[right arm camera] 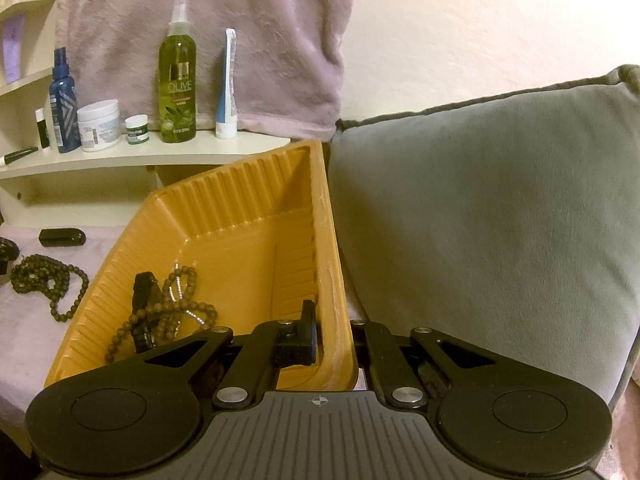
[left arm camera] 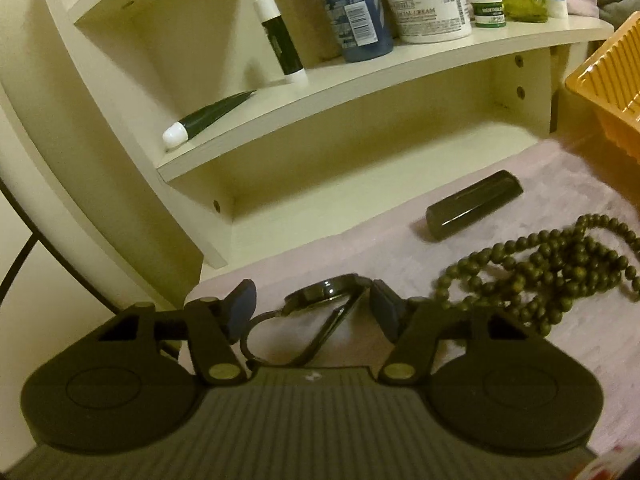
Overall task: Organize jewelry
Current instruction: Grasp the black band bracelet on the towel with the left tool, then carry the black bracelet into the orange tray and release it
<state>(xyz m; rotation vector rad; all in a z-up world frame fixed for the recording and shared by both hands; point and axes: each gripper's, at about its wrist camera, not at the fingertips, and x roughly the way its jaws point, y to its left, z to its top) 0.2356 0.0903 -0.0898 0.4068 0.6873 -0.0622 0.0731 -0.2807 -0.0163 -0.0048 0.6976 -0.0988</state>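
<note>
A black wristwatch (left arm camera: 324, 294) lies on the pale pink cloth (left arm camera: 500, 352), its band looped toward me. My left gripper (left arm camera: 314, 306) is open and straddles it, one blue pad on each side, neither clearly pressing. To its right lies a heap of olive-green beads (left arm camera: 560, 272). My right gripper (right arm camera: 334, 336) is shut on the side wall of the orange tray (right arm camera: 240, 216), one finger inside and one outside. In the tray lie brown beaded strands (right arm camera: 176, 312) and a black band (right arm camera: 144, 296). The green beads (right arm camera: 44, 276) sit left of the tray.
A black cylindrical case (left arm camera: 474, 204) lies on the cloth behind the beads. A cream shelf unit (left arm camera: 360, 80) holds bottles, jars and tubes. A grey cushion (right arm camera: 480, 220) presses against the tray's right side. A pink towel (right arm camera: 240, 40) hangs behind the shelf.
</note>
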